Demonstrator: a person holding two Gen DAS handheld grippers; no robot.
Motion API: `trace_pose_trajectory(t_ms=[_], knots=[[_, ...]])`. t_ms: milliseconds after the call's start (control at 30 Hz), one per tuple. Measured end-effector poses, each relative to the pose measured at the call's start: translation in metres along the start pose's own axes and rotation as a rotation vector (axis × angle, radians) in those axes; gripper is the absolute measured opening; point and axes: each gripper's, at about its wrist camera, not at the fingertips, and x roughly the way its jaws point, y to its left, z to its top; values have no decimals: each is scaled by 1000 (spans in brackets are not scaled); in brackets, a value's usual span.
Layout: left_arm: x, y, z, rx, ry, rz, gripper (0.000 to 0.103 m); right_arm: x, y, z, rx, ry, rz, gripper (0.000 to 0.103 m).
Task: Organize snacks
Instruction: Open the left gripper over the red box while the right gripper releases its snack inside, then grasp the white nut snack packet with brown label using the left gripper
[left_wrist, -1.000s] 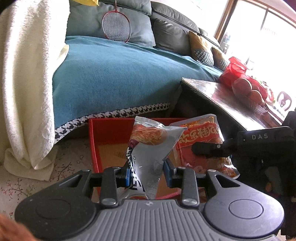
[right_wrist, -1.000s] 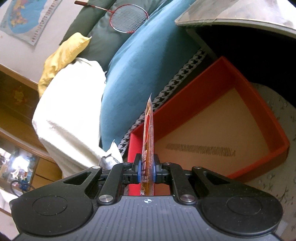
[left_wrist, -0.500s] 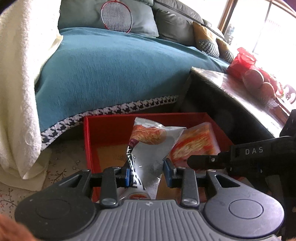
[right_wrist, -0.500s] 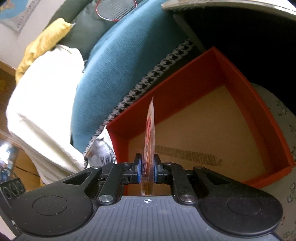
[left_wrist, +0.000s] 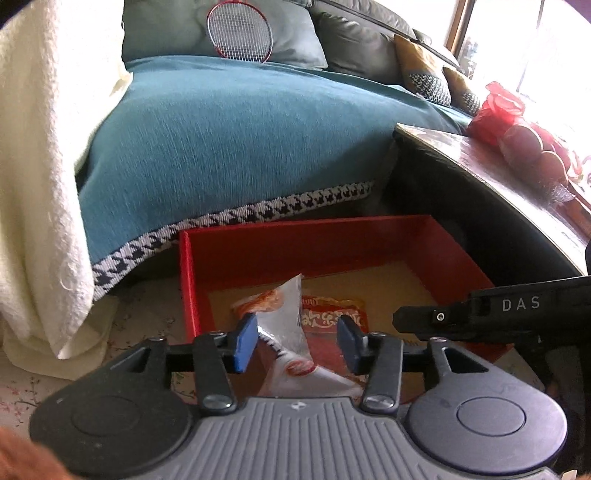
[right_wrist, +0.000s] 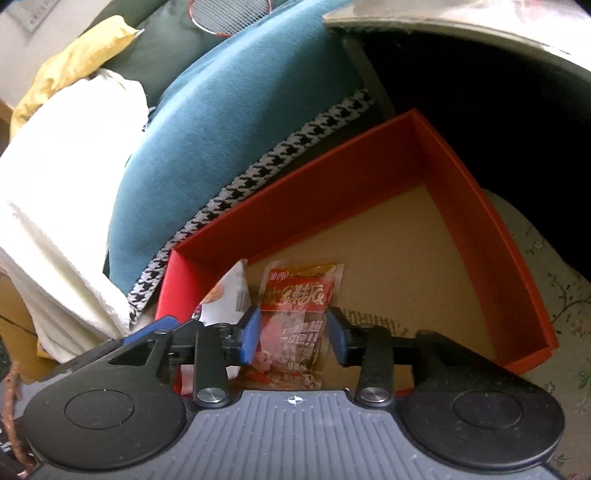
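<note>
Hovering over the red box (right_wrist: 480, 206), I see both grippers spread wide and gripping nothing. My left gripper (left_wrist: 297, 338) frames the silver snack packet (left_wrist: 284, 325), and my right gripper (right_wrist: 291, 336) frames the orange snack packet (right_wrist: 299, 310); both packets lie side by side on the box's cardboard floor, near its left wall.

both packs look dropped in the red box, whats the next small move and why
Probably lift both grippers up and back out of the red box. The left gripper and right gripper are open, and the silver pack and orange pack lie on its floor.
</note>
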Motion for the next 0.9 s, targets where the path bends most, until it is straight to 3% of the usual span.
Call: trace_pose_trajectory(t_ms=[167,333,700,900], knots=[[-16,-6,0,48,-27,41,47,-10,10,-3,-49,-33,-26,62],[-35,-8,1,62,-56,72,58,-26,23,-6,-123,-88,-65,71],[-82,-5,-25,66,-53,111,60,-60,53,-38,-319,-139,-133,87],[-105,-2,-50,45,-25,107,60,-77,58,-59,-339,-138,-141,90]])
